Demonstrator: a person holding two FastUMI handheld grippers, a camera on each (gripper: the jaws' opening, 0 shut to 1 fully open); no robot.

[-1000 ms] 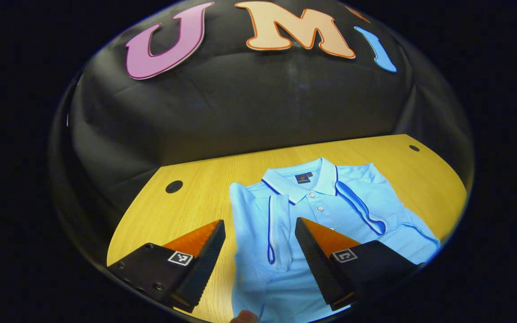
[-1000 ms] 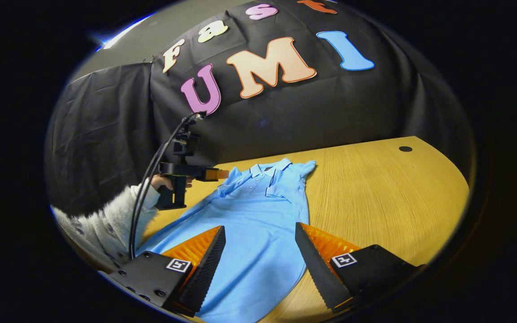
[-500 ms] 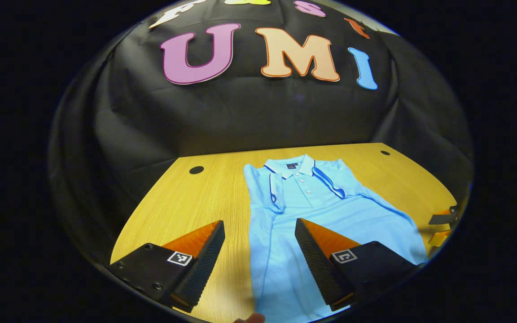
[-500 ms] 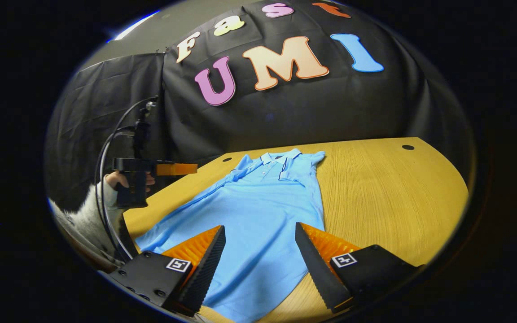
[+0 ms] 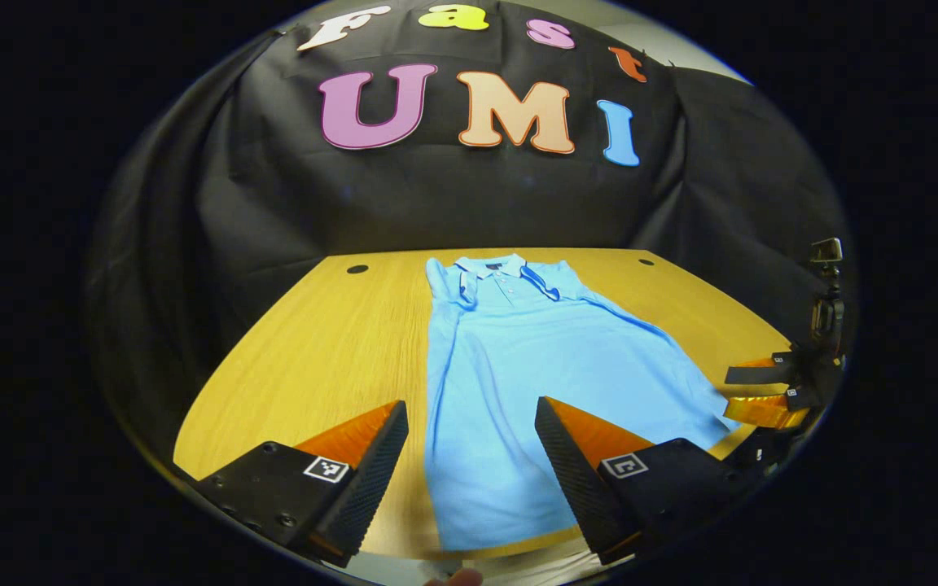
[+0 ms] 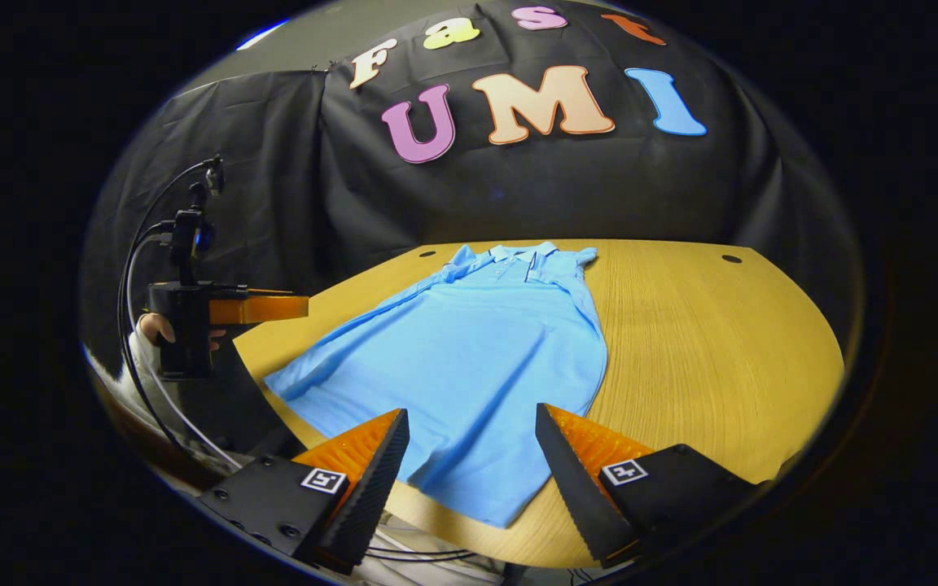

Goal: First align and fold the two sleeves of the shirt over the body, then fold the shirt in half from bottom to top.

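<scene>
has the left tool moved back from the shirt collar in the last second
Yes. The left tool has pulled back toward the hem; the shirt collar now sits farther off, near the table far edge.

Both views are evenly lit from above. The table (image 5: 306, 342) and the shirt (image 5: 518, 358) are rendered bright and saturated, while the wall is kept dim. Only soft, faint shadows are cast. Straight table edges are bent strongly by the fisheye toward the rim. Slight softness is seen at the edges; the centre is held sharp. No harsh glare is produced.
</scene>
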